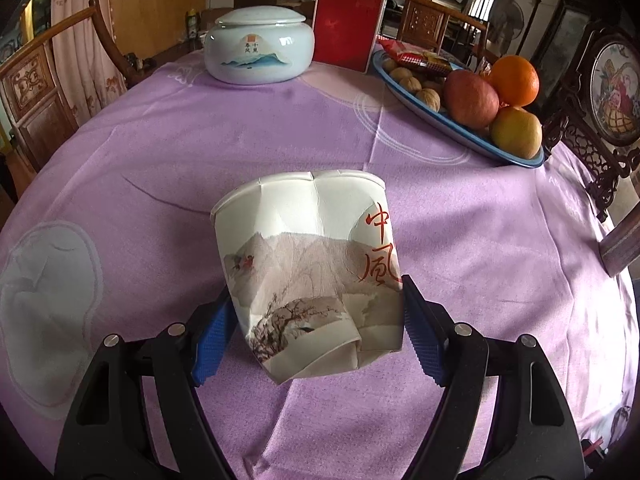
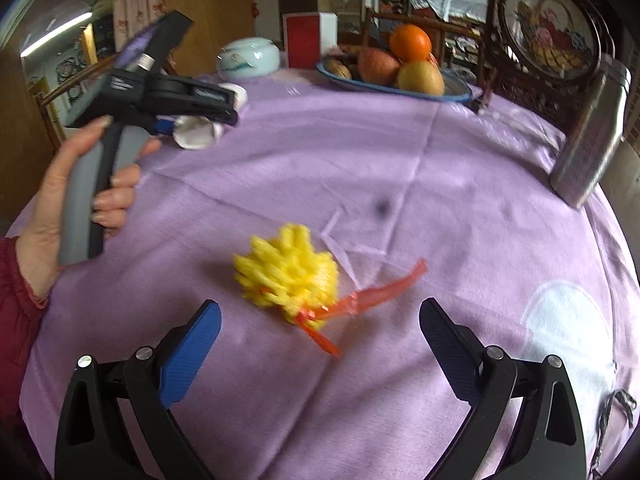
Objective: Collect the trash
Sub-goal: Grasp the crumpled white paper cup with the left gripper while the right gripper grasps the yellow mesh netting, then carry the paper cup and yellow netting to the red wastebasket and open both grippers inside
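A crumpled paper cup is clamped between the pads of the left gripper, gripped low on its creased wall, with the flattened rim pointing away from the gripper and the base nearest it. In the right wrist view the same cup appears as a white crushed shape at the tip of the left gripper, which is carried by a hand; whether the cup is clear of the bench cannot be told for certain. The right gripper is wide open and empty, aimed down at a yellow foam wad with an orange strip trailing to its right; the wad lies on the bench just ahead of the fingertips, slightly left of centre between them. Step judged in hand: first piece secured, second piece being approached. The next move is judged to call for the right gripper to be advanced until the wad sits between the pads, then closed gently, as the foam should compress readily. No bin is seen in either view, so the drop-off place is unknown.
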A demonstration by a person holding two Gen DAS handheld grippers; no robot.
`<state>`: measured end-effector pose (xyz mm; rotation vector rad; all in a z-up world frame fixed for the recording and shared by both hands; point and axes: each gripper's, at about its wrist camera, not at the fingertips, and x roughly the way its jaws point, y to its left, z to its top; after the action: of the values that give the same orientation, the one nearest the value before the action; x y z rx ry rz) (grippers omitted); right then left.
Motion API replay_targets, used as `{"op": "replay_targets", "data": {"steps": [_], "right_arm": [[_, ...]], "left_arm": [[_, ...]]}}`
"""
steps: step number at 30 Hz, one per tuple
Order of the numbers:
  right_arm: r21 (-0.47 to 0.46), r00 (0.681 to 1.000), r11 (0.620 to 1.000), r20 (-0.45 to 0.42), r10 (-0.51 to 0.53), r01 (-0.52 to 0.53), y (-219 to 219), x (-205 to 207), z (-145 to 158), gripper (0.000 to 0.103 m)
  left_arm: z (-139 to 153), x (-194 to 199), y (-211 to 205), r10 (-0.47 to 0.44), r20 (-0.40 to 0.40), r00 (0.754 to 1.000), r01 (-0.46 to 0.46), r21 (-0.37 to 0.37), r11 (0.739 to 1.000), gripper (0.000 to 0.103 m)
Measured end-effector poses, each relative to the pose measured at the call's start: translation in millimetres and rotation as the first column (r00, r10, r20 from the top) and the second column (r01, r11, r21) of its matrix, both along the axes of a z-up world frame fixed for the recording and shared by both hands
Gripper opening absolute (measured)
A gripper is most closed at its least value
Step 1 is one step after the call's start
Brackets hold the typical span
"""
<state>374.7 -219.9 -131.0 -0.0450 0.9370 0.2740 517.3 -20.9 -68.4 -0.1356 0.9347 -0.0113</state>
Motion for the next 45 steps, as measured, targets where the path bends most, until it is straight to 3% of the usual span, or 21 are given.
{"op": "replay_targets", "data": {"steps": [4,7,10,11,12,15,21,24,33,42,45], "right_arm": [[-0.015,0.997,0.999,0.077,0.031,-0.03,7.4,-5.2,10.1,0.093],[-0.012,0.997,1.0,0.069,0.029,-0.028,7.0,-2.2,10.2,0.084],[0.009,0.999,1.0,0.043,0.019,-0.019,3.2,1.4,7.3,0.062],[0.018,0.999,1.0,0.033,0.011,-0.011,0.7,3.2,6.4,0.044],[0.025,1.0,1.0,0.023,0.005,-0.006,-1.0,4.5,4.8,0.038],[0.052,0.999,0.998,0.021,-0.029,0.027,-9.2,5.0,5.0,0.038],[0.067,0.995,0.995,0.071,-0.074,0.069,-19.9,1.6,14.3,0.038],[0.058,0.994,0.995,0.064,-0.09,0.087,-23.1,4.2,12.8,0.038],[0.077,0.985,0.986,0.08,-0.152,0.146,-39.1,3.4,17.6,0.038],[0.094,0.978,0.981,0.105,-0.18,0.17,-45.6,-0.5,23.8,0.038],[0.113,0.974,0.978,0.119,-0.191,0.178,-49.0,-3.6,28.2,0.038]], "left_arm": [[0.1,-0.9,-1.1,-0.001,0.003,1.0,0.001,0.007,1.0,0.075],[0.6,-1.2,-0.2,-0.001,0.007,1.0,0.001,0.0,1.0,0.075],[1.0,-1.6,-0.4,-0.005,0.01,1.0,0.005,-0.001,1.0,0.074],[1.4,-2.0,-1.0,-0.008,0.013,1.0,0.008,0.002,1.0,0.074],[2.0,-2.4,-1.7,-0.011,0.016,1.0,0.011,0.004,1.0,0.074],[5.8,-5.9,-4.7,-0.027,0.037,0.999,0.027,0.006,1.0,0.074],[32.5,-28.8,-10.9,-0.07,0.154,0.986,0.073,-0.02,0.997,0.074],[43.5,-42.3,-20.9,-0.086,0.215,0.973,0.082,0.028,0.996,0.074],[71.0,-112.1,-55.6,-0.164,0.405,0.9,0.087,0.202,0.976,0.074],[79.7,-173.5,-59.2,-0.174,0.508,0.844,0.046,0.255,0.966,0.074],[84.1,-192.2,-53.6,-0.157,0.522,0.838,0.05,0.214,0.976,0.074]]}}
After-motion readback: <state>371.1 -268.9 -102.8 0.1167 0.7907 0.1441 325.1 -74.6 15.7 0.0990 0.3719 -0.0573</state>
